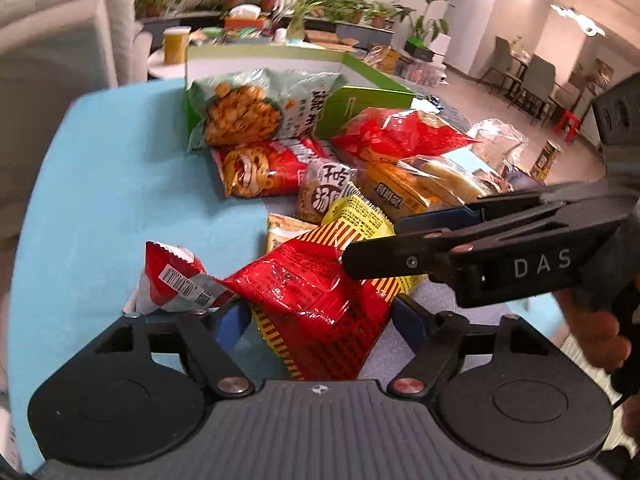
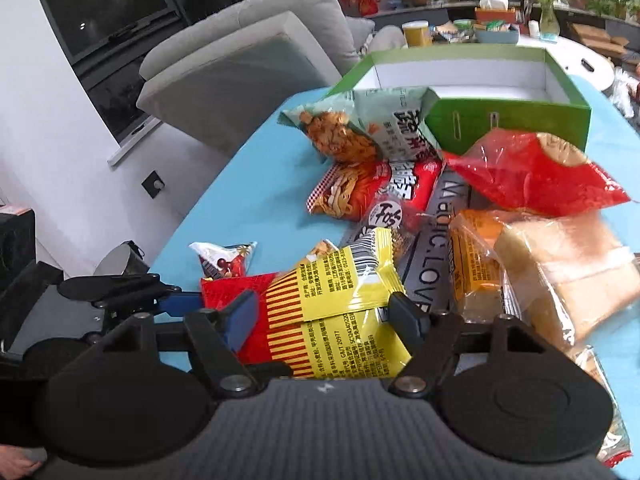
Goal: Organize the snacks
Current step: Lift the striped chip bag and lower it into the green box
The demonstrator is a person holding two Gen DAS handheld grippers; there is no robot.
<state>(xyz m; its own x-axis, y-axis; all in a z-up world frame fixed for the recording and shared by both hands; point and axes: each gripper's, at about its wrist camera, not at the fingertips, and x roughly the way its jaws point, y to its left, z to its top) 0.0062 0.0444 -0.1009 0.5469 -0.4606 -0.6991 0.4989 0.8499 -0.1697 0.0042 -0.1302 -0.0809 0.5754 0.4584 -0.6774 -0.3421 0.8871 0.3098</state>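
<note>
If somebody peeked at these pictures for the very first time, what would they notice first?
Probably the shiny red and yellow striped snack bag right up front, sitting between the blue-tipped fingers of the left gripper, with the right gripper around its yellow end too. Behind it, a bright heap of crinkly snack packets covers the light blue table. At the back stands an open green cardboard box, white inside.
</note>
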